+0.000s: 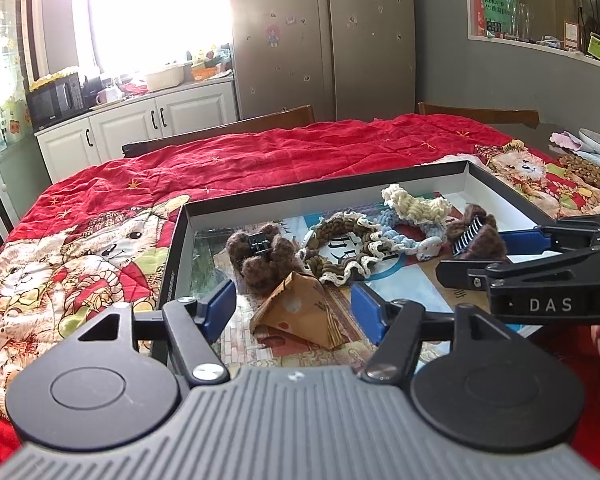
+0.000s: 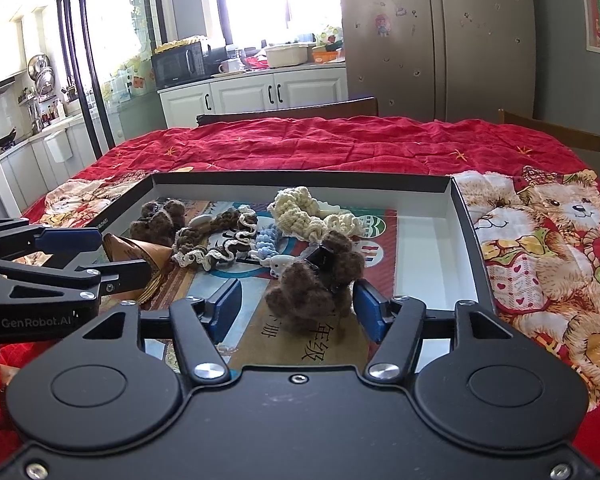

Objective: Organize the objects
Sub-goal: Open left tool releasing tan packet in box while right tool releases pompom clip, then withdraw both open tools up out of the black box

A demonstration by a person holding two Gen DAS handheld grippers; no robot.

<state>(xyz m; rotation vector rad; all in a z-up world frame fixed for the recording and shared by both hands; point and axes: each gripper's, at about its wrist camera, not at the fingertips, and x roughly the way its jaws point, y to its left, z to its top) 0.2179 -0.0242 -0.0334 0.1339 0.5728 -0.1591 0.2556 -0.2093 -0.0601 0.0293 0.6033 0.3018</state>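
A shallow black box (image 1: 320, 196) (image 2: 300, 179) lies on the red quilt. It holds two brown fuzzy hair claws, crocheted scrunchies in brown (image 1: 340, 252) (image 2: 216, 244), blue (image 1: 404, 236) (image 2: 266, 240) and cream (image 1: 416, 204) (image 2: 300, 210), and a brown paper pyramid (image 1: 300, 312) (image 2: 140, 256). My left gripper (image 1: 293, 310) is open, its fingers on either side of the pyramid. My right gripper (image 2: 296, 304) is open around one brown claw (image 2: 312, 288) (image 1: 476, 236). The other claw (image 1: 260, 256) (image 2: 160, 216) lies at the box's left.
Printed papers (image 2: 340, 240) line the box floor. The red teddy-bear quilt (image 1: 260, 156) covers the table. Wooden chairs (image 1: 480, 114) stand behind it. Plates and a brown mat (image 1: 588, 168) lie at the far right. Cabinets and a fridge stand beyond.
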